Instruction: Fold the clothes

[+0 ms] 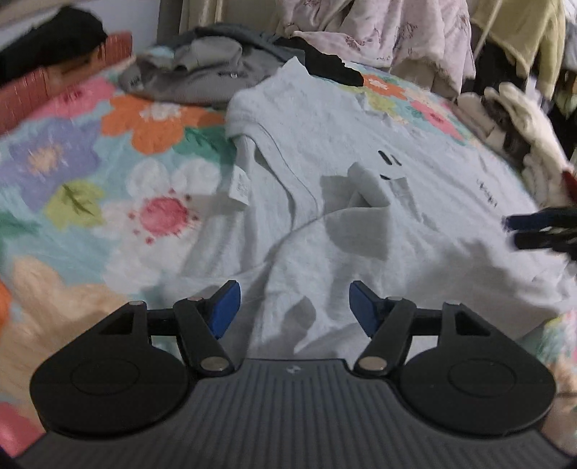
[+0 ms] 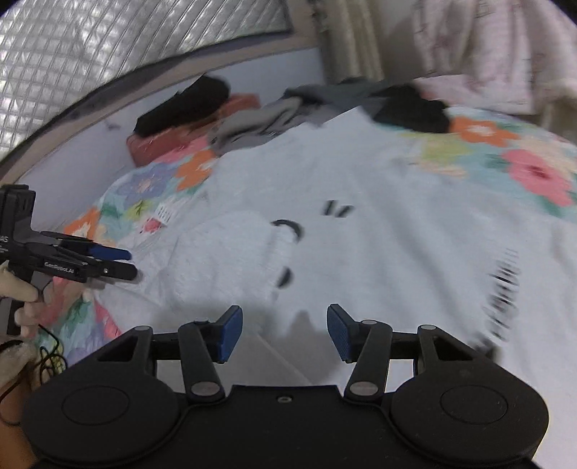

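Note:
A pale grey-white sweatshirt with small black marks lies spread on the flowered bedspread; one sleeve is folded across its chest, and a white label sticks out at its left edge. My left gripper hovers open over the garment's near hem, nothing between its blue pads. In the right wrist view the same sweatshirt fills the middle, and my right gripper is open just above its near part. The left gripper shows there at the far left, held by a hand. The right gripper shows blurred at the right edge.
A grey garment pile and black clothes lie at the far end of the bed. A red pillow with a black item lies at back left. Hanging clothes and a heap of pale items crowd the right side.

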A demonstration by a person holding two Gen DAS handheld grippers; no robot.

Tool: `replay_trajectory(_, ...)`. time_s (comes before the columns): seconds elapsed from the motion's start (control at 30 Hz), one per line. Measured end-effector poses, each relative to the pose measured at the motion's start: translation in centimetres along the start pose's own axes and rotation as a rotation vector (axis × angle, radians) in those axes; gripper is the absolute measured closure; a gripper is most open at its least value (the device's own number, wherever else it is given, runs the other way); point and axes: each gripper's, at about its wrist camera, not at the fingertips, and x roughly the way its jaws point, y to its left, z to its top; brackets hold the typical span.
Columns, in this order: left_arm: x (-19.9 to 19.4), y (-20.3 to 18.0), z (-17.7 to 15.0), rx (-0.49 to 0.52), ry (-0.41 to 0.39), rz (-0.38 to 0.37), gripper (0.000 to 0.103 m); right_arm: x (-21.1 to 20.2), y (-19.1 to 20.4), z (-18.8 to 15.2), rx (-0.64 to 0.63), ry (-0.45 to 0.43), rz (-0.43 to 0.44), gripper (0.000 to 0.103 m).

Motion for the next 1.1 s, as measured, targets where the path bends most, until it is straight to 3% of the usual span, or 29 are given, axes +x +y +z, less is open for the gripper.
replay_trajectory(0.03,0.4,-0.3,-0.2,0.014,0.005,0.002,0.044,1.3,0.0,0.5,0.018,0.017,0.010,0.046)
replay_trajectory(0.07,0.8,-0.6,-0.3,0.029,0.010,0.005,0.072,2.5,-0.1,0.9,0.047,0.032,0.018,0.046)
replay_trajectory(0.1,0.7,-1.0,-0.4,0.051,0.009,0.005,0.090,3.6,-0.2,1.2,0.073,0.045,0.024,0.046)
replay_trajectory(0.13,0.6,-1.4,-0.5,0.074,0.006,0.006,0.095,4.4,-0.2,1.5,0.091,0.055,0.025,0.046)
replay_trajectory(0.4,-2.0,-3.5,-0.6,0.145,-0.109,0.016,0.095,8.8,0.3,2.1,0.168,0.070,0.075,0.047)
replay_trajectory(0.43,-2.1,-3.7,-0.6,0.156,-0.120,0.020,0.095,9.1,0.7,2.4,0.138,0.070,0.092,0.078)
replay_trajectory(0.47,-2.6,-3.9,-0.6,0.181,-0.157,0.024,0.095,9.1,1.2,2.6,0.097,0.074,0.113,0.097)
replay_trajectory(0.57,-4.4,-5.6,-0.4,0.308,-0.306,0.049,0.094,7.5,2.7,3.2,0.021,0.015,0.145,0.097)
replay_trajectory(0.63,-4.8,-6.1,0.0,0.330,-0.336,0.047,0.094,6.6,3.0,3.3,-0.012,-0.015,0.130,0.097)
replay_trajectory(0.87,-3.7,-4.4,-0.6,0.228,-0.170,0.213,0.093,5.2,2.5,3.4,-0.057,-0.028,0.047,0.097)
replay_trajectory(0.97,-2.0,-2.6,-1.4,0.125,0.010,0.209,0.093,5.9,2.2,3.0,-0.054,0.020,0.058,0.096)
replay_trajectory(1.1,-2.2,-3.7,-1.7,0.203,0.006,0.273,0.091,8.0,3.3,1.6,-0.119,0.084,0.010,0.095)
